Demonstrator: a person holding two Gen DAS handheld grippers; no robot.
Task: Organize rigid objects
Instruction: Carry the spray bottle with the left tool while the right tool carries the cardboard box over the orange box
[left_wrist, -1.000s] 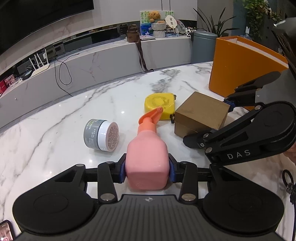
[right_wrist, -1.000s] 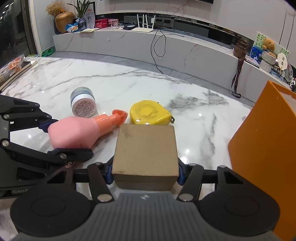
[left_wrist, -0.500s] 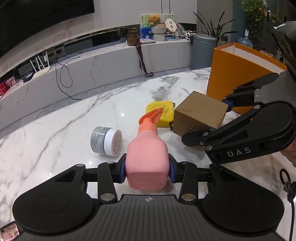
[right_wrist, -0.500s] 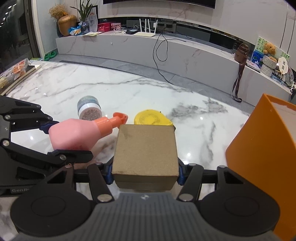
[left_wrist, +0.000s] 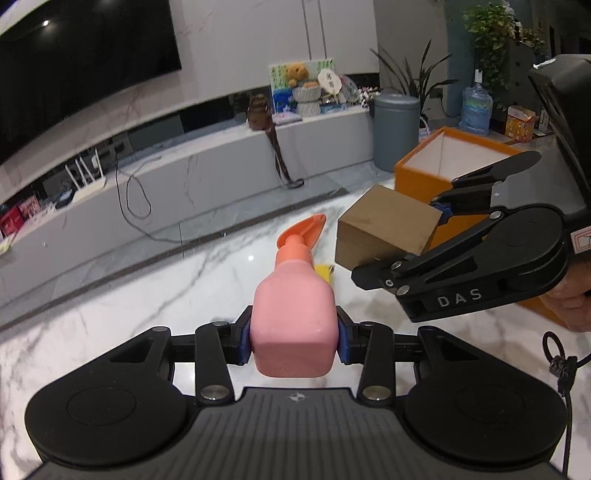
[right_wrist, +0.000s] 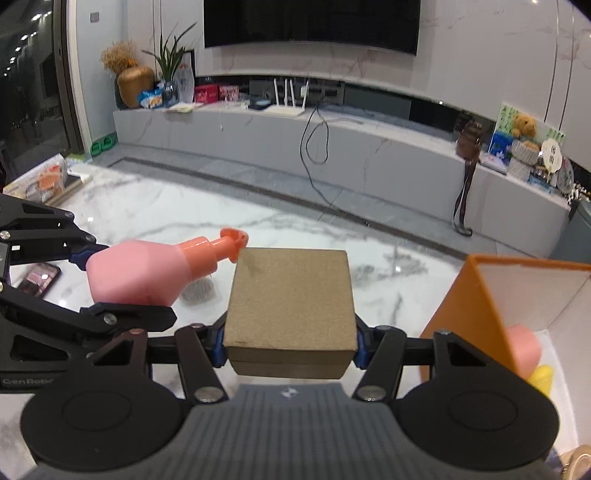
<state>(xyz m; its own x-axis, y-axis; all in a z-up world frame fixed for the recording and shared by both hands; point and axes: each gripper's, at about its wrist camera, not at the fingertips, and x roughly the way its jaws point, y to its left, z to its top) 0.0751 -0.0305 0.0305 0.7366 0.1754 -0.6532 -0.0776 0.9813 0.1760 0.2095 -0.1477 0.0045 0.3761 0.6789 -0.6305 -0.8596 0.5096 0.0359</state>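
Observation:
My left gripper (left_wrist: 294, 341) is shut on a pink pump bottle (left_wrist: 293, 317) with an orange nozzle, held clear above the marble table (left_wrist: 110, 332). To its right my right gripper (right_wrist: 290, 345) is shut on a brown cardboard box (right_wrist: 291, 295), also lifted; the box (left_wrist: 388, 229) shows in the left wrist view beside the bottle's nozzle. The bottle (right_wrist: 140, 273) appears at the left in the right wrist view. An open orange bin (right_wrist: 517, 295) stands at the right with a pink and a yellow item inside. A sliver of the yellow tape measure (left_wrist: 324, 271) peeks out behind the bottle.
A round jar (right_wrist: 199, 291) lies on the table, mostly hidden behind the bottle. A phone (right_wrist: 37, 278) lies at the table's left edge. A hand (left_wrist: 572, 295) holds the right gripper. Beyond the table runs a long grey console (right_wrist: 332, 147) with cables.
Both grippers have risen with the bottle and the box off the table. The tape measure and jar have dropped almost out of sight, and the orange bin's open top has come into view.

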